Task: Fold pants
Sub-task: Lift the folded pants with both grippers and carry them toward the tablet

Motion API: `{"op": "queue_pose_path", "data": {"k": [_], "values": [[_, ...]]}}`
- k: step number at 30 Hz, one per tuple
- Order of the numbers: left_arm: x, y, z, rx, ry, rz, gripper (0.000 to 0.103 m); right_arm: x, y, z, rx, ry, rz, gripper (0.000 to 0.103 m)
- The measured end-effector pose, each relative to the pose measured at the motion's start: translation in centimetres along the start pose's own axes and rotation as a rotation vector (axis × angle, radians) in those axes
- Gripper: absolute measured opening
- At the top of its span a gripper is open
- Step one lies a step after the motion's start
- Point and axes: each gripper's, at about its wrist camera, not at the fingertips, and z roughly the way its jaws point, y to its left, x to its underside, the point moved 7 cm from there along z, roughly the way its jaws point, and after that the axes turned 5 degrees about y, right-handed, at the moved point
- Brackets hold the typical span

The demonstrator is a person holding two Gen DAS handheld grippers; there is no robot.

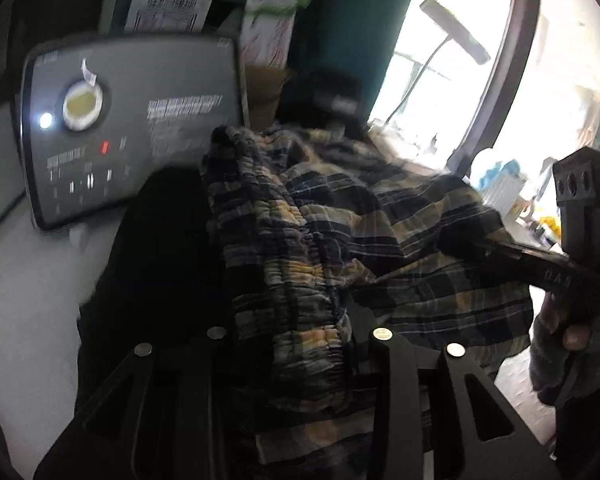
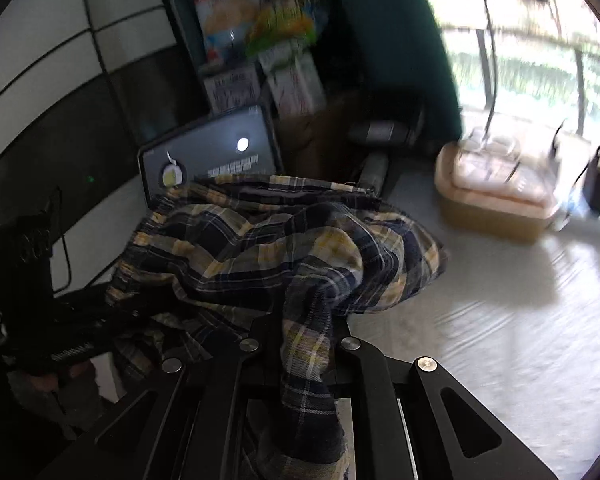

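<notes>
Plaid flannel pants (image 2: 284,240) hang bunched between both grippers, above the white tabletop (image 2: 480,340), probably lifted to shake flat before folding. Right gripper (image 2: 300,344): jaws pressed together, pinching a twist of cloth. Left gripper (image 1: 292,320): jaws clamped on the thick elastic waistband. Grey control panel (image 1: 132,128) behind has white print, too blurred to read.
</notes>
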Motion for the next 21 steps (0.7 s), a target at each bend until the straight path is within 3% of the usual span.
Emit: {"op": "queue_pose_path", "data": {"k": [3,6,7,8,13,19,21], "values": [[1.1,1.1,0.7,-0.021,0.022,-0.012,0.044,0.9,-1.0,1.6,0.002,0.042,0.012,0.011],[1.9,2.3,0.3,-0.018,0.020,-0.043,0.054,1.7,-2.1,2.2,0.030,0.072,0.025,0.037],[2.1,2.8,0.1,-0.022,0.015,-0.052,0.056,2.1,-2.7,2.2,0.045,0.077,0.034,0.054],[2.2,3.2,-0.1,-0.020,0.013,-0.056,0.057,2.4,-3.4,2.0,0.053,0.075,0.046,0.063],[1.5,3.0,-2.4,-0.017,-0.019,-0.034,0.057,3.0,-5.9,0.0,0.077,0.061,0.082,0.065],[-2.0,1.8,-6.5,-0.013,-0.166,0.040,0.057,0.3,-5.4,-5.1,0.160,-0.104,0.022,0.065],[-3.5,0.9,-6.5,-0.006,-0.184,0.078,0.057,-0.9,-4.3,-5.5,0.158,-0.129,-0.042,0.059]]}}
